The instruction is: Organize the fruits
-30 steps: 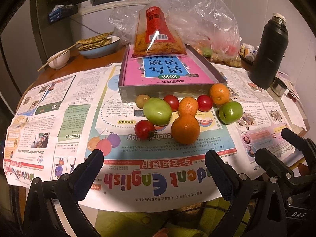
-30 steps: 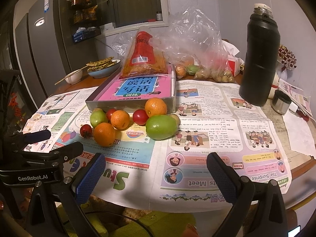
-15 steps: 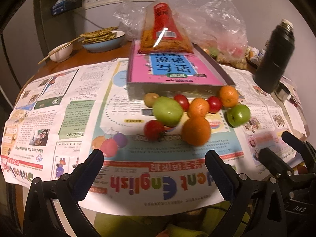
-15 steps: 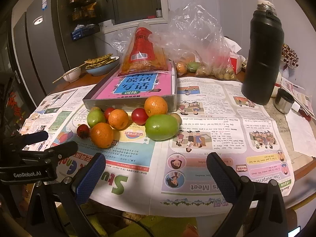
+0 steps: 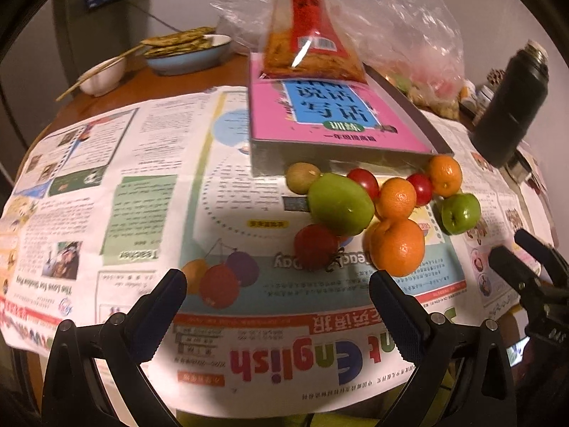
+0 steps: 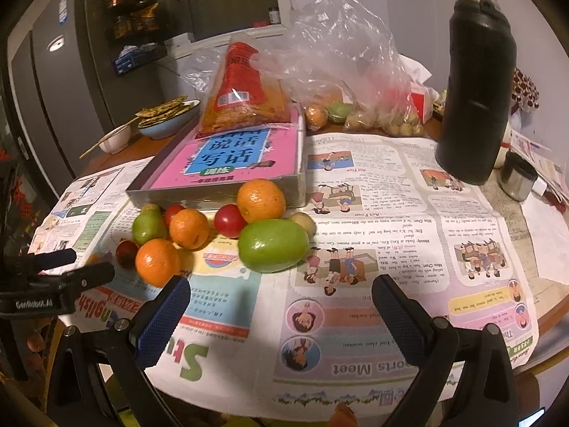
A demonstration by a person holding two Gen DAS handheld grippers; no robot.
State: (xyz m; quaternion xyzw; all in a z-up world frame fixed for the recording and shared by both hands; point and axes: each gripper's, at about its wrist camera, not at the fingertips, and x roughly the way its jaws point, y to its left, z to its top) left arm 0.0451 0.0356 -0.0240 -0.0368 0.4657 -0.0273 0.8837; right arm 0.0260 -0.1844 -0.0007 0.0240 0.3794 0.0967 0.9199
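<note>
Black flask (image 6: 474,82) stands behind newspaper (image 6: 373,213), beside bag (image 6: 341,71).

My fruit pile (image 5: 377,210), clustered against the grey tray (image 5: 320,163).
Oranges, green apples, red tomatoes, touching, just before its front wall.

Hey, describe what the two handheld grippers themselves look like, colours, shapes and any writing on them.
Both are black. The left gripper has two wedge-shaped fingers with dark ribbed pads, on frames with round silver bolt heads. The right gripper has the same build, though its pads look blue and cross-hatched. In the right wrist view, the left gripper's body carries white lettering, seemingly "GenRobot.AI". No cables or sleeves show.
</note>
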